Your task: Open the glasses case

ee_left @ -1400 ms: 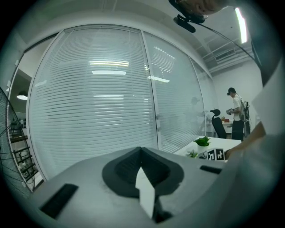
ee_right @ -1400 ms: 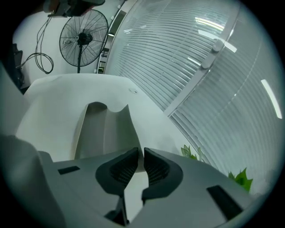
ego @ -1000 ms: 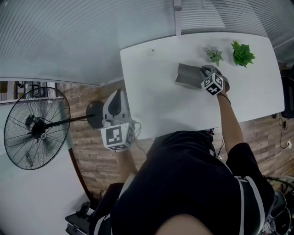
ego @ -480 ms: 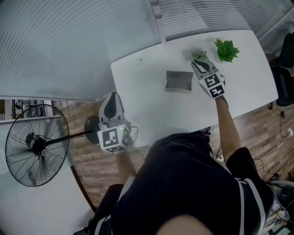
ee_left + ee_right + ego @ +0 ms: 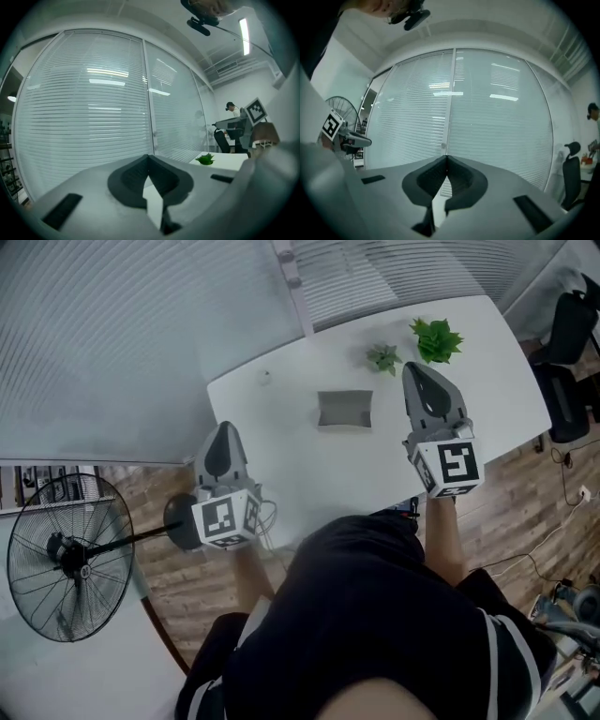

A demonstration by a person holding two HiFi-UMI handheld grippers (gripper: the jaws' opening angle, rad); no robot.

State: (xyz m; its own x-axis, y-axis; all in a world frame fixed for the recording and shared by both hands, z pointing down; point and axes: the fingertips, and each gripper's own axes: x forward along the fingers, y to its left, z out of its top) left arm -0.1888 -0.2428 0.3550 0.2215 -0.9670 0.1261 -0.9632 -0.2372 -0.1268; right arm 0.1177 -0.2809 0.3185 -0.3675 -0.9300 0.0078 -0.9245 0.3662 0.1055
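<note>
The grey glasses case lies on the white table, and its paler inside seems to show from above. My right gripper is raised high over the table's right part, right of the case and apart from it. Its jaws have just been closing and now meet with nothing between them. My left gripper hangs off the table's left edge, also shut and empty. Both gripper views look level at the window blinds, and the case is hidden in them.
Two small green plants stand at the table's far side. A standing fan is on the wooden floor at the left. A black office chair is beyond the table's right end. Blinds line the far wall.
My right gripper has let go of the case and risen well above the table. The left gripper has risen a little. The case now lies alone.
</note>
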